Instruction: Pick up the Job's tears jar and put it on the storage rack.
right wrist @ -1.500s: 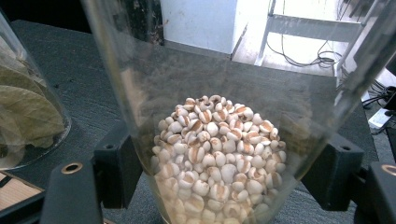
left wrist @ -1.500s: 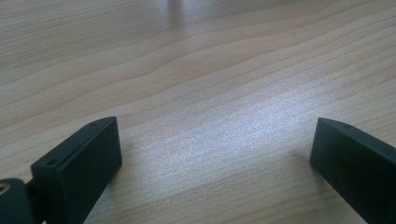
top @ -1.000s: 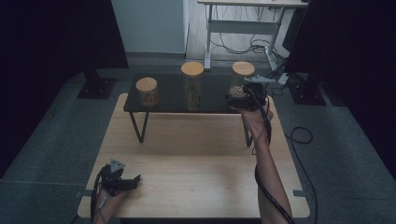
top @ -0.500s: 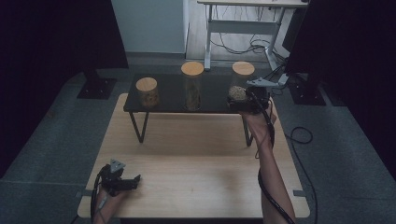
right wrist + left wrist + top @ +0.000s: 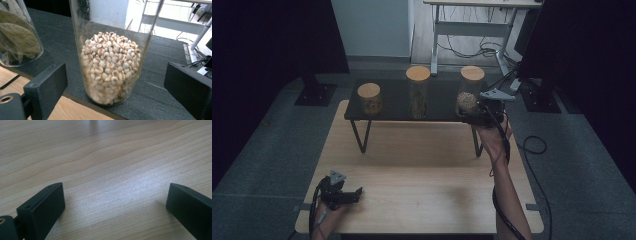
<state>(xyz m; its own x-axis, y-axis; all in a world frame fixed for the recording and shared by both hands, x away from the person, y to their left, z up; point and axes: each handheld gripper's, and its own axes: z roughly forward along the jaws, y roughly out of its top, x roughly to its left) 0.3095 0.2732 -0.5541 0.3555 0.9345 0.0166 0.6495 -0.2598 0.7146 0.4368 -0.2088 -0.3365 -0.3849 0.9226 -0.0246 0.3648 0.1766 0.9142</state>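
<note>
Dark curtains and grey floor surround a pale wooden table [image 5: 422,170], and at its twelve o'clock edge stands a low black shelf [image 5: 392,107] on thin legs. Three glass jars with round wooden lids stand in a row on that shelf. Toward eleven o'clock sits the short jar [image 5: 369,98], at twelve o'clock the tall jar [image 5: 418,92] with dried leaves inside, and toward one o'clock the jar of pale grains [image 5: 468,92].

Up at one o'clock, the right gripper [image 5: 473,111] is held level at the shelf's edge, pointing at the jar of pale grains. In the right gripper view this jar [image 5: 112,67] stands upright between the two black jaws, which are spread wide on either side of it with clear gaps, so neither one presses the glass. They have just been closing a little. The tall jar [image 5: 17,35] shows at that view's nine o'clock.

Down at seven o'clock, the left gripper [image 5: 354,192] rests near the table's front edge in the person's hand. In the left gripper view its jaws stand wide apart over bare wood [image 5: 112,170], with nothing between them.
</note>
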